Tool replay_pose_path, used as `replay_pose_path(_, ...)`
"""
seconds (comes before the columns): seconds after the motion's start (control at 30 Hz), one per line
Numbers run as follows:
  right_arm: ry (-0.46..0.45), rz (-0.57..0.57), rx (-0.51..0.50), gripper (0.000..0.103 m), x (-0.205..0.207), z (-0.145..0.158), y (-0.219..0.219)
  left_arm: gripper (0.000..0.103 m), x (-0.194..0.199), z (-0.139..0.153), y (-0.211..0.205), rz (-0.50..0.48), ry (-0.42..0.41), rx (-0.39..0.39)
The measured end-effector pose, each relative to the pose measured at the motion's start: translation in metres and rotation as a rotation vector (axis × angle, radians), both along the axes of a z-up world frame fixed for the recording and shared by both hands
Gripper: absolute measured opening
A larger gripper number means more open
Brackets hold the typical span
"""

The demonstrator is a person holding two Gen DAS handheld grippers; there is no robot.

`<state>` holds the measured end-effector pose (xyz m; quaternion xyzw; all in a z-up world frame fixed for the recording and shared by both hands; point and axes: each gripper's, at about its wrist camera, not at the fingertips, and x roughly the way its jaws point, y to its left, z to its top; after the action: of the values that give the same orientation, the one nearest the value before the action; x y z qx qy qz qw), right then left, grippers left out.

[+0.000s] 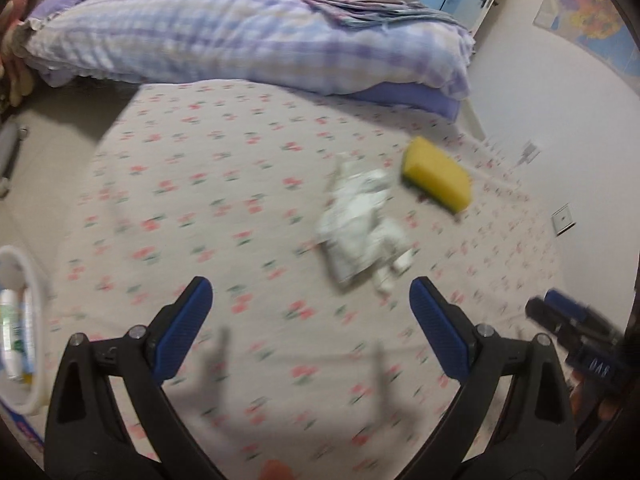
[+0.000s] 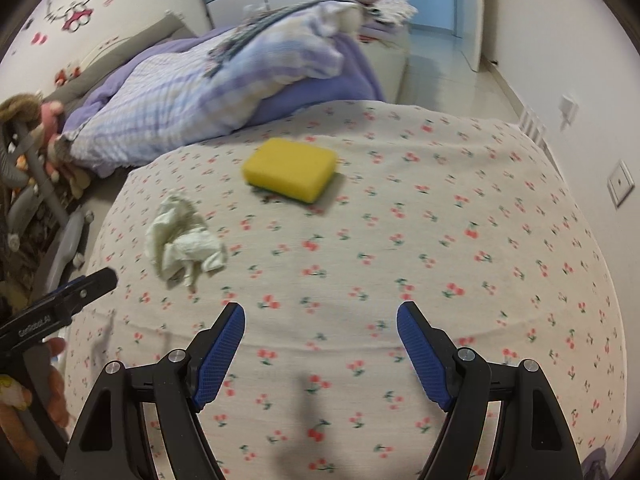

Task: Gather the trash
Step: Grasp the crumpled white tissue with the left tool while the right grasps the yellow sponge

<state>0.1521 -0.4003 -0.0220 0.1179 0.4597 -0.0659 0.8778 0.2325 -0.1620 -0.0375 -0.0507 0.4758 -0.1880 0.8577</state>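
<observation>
White lettering, roughly "GenRobot.AI", is seen on the side of the left gripper (image 2: 76, 296), far left of the right jaws; other print is blurred.

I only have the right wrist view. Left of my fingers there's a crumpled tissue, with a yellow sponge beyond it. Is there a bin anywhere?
Observer: Possibly. The left wrist view shows a white-rimmed container at its left edge, beside the bed, with bottles inside.
Operator: Is the left gripper holding anything?
Observer: No, the left gripper is open and empty.
Operator: What's ahead of it?
Observer: The crumpled tissue, slightly right of its fingers.
</observation>
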Motion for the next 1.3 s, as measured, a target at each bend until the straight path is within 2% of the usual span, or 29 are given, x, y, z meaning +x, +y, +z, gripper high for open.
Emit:
replay_pose_path(0.13, 0.005, -0.047, 0.006, 0.080, -0.002, -0.002, -0.018, 0.085, 0.012, -0.011, -0.017, 0.001, -0.011, -0.037)
replay_pose_path(0.23, 0.008, -0.083, 0.013, 0.080, -0.001, -0.002, -0.027, 0.062, 0.025, -0.025, -0.024, 0.020, 0.011, -0.048)
replay_pose_path(0.27, 0.006, -0.093, 0.024, 0.080, 0.001, -0.001, -0.030, 0.050, 0.027, -0.030, -0.024, 0.020, 0.031, -0.061)
replay_pose_path(0.33, 0.003, -0.108, 0.041, 0.080, 0.005, 0.001, -0.033, 0.039, 0.028, -0.032, -0.023, 0.009, 0.056, -0.126)
replay_pose_path(0.4, 0.003, -0.122, 0.058, 0.080, 0.014, 0.003, -0.038, 0.037, 0.026, -0.026, -0.027, -0.007, 0.037, -0.095)
replay_pose_path(0.5, 0.012, -0.123, 0.032, 0.080, 0.034, 0.007, -0.038, 0.036, 0.019, -0.013, -0.031, -0.052, -0.022, -0.013)
replay_pose_path(0.53, 0.008, -0.116, 0.022, 0.080, 0.044, 0.009, -0.036, 0.036, 0.017, -0.009, -0.029, -0.049, -0.029, -0.006)
replay_pose_path(0.6, 0.004, -0.111, 0.025, 0.080, 0.060, 0.010, -0.032, 0.035, 0.018, -0.004, -0.018, -0.026, -0.011, -0.027)
replay_pose_path(0.7, -0.003, -0.105, 0.081, 0.080, 0.089, 0.006, -0.026, 0.035, 0.019, 0.003, 0.004, 0.016, 0.012, -0.056)
replay_pose_path(0.9, 0.011, -0.141, 0.222, 0.082, 0.146, -0.015, -0.010, 0.035, 0.018, 0.020, 0.044, 0.049, -0.045, 0.002)
replay_pose_path(0.93, 0.011, -0.149, 0.240, 0.086, 0.154, -0.017, -0.008, 0.035, 0.018, 0.023, 0.053, 0.063, -0.051, 0.002)
replay_pose_path(1.03, 0.009, -0.173, 0.252, 0.087, 0.170, -0.021, -0.002, 0.035, 0.021, 0.027, 0.074, 0.093, -0.043, -0.012)
replay_pose_path(1.2, 0.056, -0.216, 0.154, 0.088, 0.186, -0.029, 0.006, 0.035, 0.018, 0.028, 0.090, 0.105, -0.042, 0.014)
replay_pose_path(1.3, 0.099, -0.206, 0.028, 0.089, 0.194, -0.031, 0.016, 0.035, 0.014, 0.029, 0.098, 0.112, -0.039, 0.020)
